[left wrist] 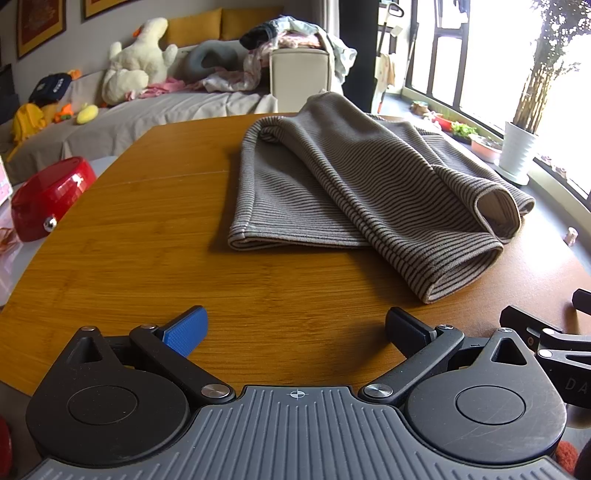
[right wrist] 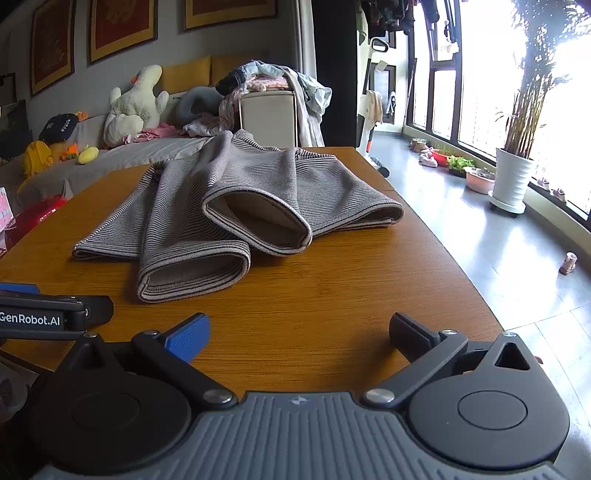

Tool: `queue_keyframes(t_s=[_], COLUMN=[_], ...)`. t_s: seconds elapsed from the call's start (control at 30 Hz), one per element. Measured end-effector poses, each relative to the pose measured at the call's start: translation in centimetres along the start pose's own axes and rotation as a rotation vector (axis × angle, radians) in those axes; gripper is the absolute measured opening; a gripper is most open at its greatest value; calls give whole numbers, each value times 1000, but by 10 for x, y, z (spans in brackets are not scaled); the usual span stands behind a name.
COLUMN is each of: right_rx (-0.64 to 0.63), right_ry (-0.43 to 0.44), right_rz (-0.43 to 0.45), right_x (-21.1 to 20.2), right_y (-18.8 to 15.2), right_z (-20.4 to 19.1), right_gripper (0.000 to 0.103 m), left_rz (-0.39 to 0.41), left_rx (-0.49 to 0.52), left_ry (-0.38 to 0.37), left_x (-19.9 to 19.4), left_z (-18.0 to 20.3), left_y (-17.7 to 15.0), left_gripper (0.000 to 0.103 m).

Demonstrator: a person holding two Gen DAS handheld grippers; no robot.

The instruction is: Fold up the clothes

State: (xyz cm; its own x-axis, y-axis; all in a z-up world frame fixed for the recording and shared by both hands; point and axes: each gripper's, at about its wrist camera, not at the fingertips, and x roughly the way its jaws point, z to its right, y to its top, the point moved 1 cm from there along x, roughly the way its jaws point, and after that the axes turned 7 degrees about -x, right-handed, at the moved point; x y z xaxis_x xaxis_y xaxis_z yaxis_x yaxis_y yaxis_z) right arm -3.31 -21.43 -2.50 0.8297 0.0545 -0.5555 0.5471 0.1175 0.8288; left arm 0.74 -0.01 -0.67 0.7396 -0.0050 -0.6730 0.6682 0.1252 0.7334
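Left wrist view: the left hand-held gripper (left wrist: 295, 332) hangs spread wide and empty over the wooden counter (left wrist: 147, 240), short of the striped garment (left wrist: 351, 192). Right wrist view: the right hand-held gripper (right wrist: 299, 336), equally wide and empty, alone faces the garment's gaping sleeve cuffs (right wrist: 258, 221).

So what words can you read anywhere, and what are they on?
"GenRobot.AI" (first letter partly cut off): on the side of the left hand-held gripper, seen from the right one.
"DA": letters cut off at the picture's edge, on the right hand-held gripper, seen from the left one.
Dark cap on the sofa: white print, too small to read.
Framed pictures on the wall: too blurred to read.
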Motion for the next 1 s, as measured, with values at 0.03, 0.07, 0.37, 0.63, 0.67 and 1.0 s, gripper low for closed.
queue_keyframes(t_s=[0.03,0.07,0.37,0.63,0.67,1.0], right_rx=[0,-1,-6,-6,-6,-9], right_ry=[0,-1,-3,-4,-4,-6], right_rz=[0,0,1,2,2,2], right_x=[0,0,0,0,-1,-1], right_y=[0,0,-1,-1,-1,-1], right_z=[0,0,-2,-1,-2,-2], right_gripper=[103,103,103,103,103,103], left_rz=[1,1,7,6,6,8], left_rx=[1,1,6,6,6,7], left_ry=[1,1,5,5,5,5], left_x=[0,0,-1,-1,-2,-1], left_z=[0,0,0,4,4,3], left_y=[0,0,0,2,2,1], left_gripper=[103,103,103,103,103,103])
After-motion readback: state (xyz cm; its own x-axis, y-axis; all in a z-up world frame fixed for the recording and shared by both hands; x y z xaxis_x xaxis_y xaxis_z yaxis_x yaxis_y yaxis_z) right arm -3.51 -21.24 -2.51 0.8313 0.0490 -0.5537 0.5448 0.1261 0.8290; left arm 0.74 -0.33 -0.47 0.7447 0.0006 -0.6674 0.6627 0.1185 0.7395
